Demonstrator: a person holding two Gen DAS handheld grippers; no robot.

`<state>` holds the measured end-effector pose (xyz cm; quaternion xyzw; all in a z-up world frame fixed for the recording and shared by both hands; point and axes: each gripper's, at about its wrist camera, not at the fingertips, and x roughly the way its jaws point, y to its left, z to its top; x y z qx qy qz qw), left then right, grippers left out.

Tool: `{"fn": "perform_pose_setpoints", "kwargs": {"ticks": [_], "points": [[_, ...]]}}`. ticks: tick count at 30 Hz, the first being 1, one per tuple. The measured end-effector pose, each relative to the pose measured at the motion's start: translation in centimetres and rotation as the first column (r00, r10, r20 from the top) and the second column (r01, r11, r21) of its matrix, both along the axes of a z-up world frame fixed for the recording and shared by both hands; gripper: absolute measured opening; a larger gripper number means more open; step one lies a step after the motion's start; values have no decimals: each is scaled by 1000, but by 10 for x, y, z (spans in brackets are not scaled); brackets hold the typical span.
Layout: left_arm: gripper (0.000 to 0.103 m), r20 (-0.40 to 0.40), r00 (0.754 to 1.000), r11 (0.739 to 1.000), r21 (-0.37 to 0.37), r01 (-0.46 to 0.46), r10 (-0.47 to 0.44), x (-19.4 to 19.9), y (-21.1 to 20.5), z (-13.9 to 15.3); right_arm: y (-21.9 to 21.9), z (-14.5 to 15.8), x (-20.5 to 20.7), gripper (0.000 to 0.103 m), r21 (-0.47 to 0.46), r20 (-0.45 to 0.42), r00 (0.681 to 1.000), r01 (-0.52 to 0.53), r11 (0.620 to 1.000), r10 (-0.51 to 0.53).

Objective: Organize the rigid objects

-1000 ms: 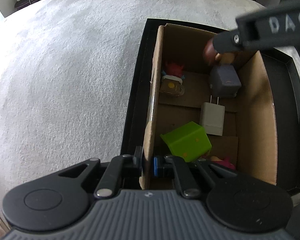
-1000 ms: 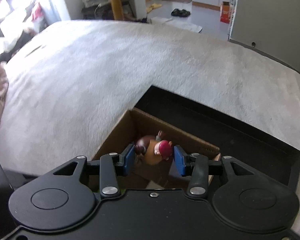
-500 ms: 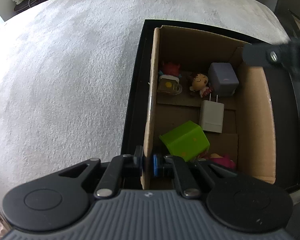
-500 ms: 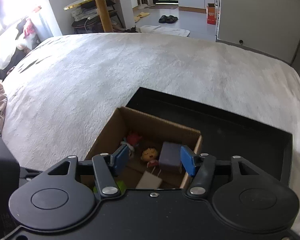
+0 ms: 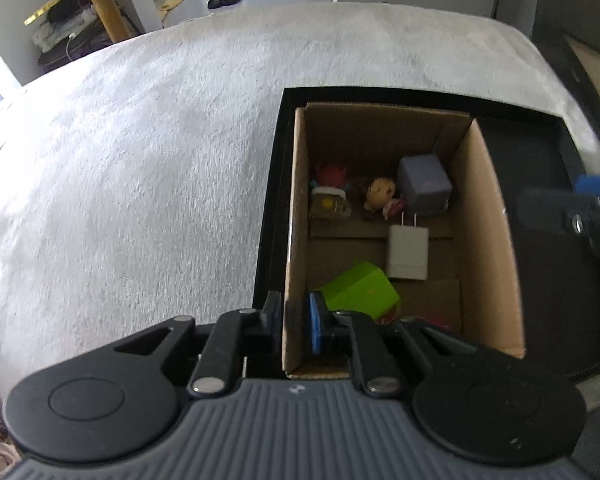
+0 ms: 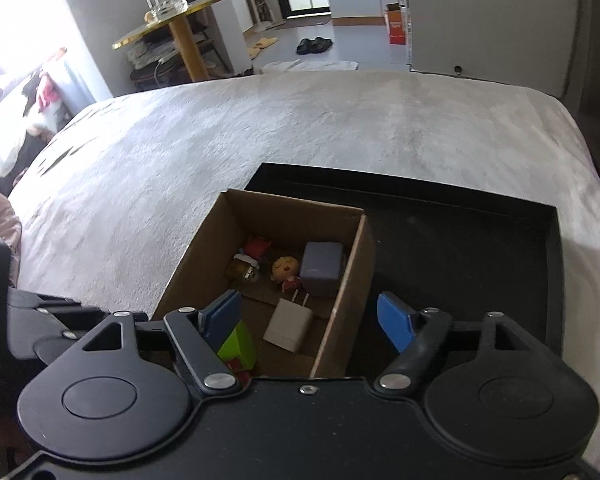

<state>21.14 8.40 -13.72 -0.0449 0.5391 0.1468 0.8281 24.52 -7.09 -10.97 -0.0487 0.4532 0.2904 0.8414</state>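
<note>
The left hand-held gripper (image 5: 296,326) stays clenched on the near-left wall of the brown cardboard box (image 5: 488,240); the right hand-held gripper (image 6: 308,320) is opening, empty. The box is light and stiff: grip its rim

Black grippers (image 6: 308,320), blue-padded jaws, apparently silver screws.

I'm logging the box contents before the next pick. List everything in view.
cardboard box: 1, brown, in the black tray
black tray: 1, on the grey blanket
purple cube: 1, far end of box
white charger: 1, middle of box
green block: 1, near end
sleeping-face figurine: 1, beside the cube
red-haired figurine: 1, far left corner
left tool: shut on the box's wall
right tool: jaws opening, nothing held
</note>
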Motion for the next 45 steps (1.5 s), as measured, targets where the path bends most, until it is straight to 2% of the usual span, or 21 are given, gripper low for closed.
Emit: {"fn": "perform_pose_setpoints", "kwargs": {"ticks": [3,8,10,12,14,18,25,28,32,34,41,45], "points": [[14,-2,1000,998,-59,-15,15,-1,5,7,-10,1,-3,82,11,1,1000,27,1000,-27],[17,12,1000,999,-49,-15,16,-6,2,23,-27,2,-10,88,25,5,997,74,997,-74],[24,21,1000,999,-51,-17,18,-9,-1,32,-33,3,-13,92,30,8,996,94,995,-94],[43,30,999,998,-70,-12,14,-13,-5,40,-39,4,-17,96,36,5,992,122,992,-122],[54,52,999,998,-70,6,-3,-16,-12,49,-45,6,-20,100,44,4,989,148,988,-148],[68,85,996,998,-54,32,-27,-25,-25,62,-54,12,-31,103,56,23,981,192,980,-193],[78,155,985,996,-40,84,-77,-41,-39,77,-67,22,-51,103,74,56,969,238,968,-243],[81,175,982,995,-57,85,-74,-49,-38,82,-76,26,-60,103,97,59,961,264,960,-271],[87,216,972,994,-33,102,-93,-63,-42,91,-85,29,-72,103,110,69,952,288,951,-297],[89,234,968,994,-45,101,-88,-70,-44,94,-87,30,-78,103,101,76,948,300,949,-308],[100,285,954,992,-60,109,-88,-95,-44,108,-91,46,-100,103,102,111,942,308,946,-318],[103,307,946,990,-59,128,-104,-107,-44,119,-94,57,-111,103,105,128,937,313,944,-325]]}}
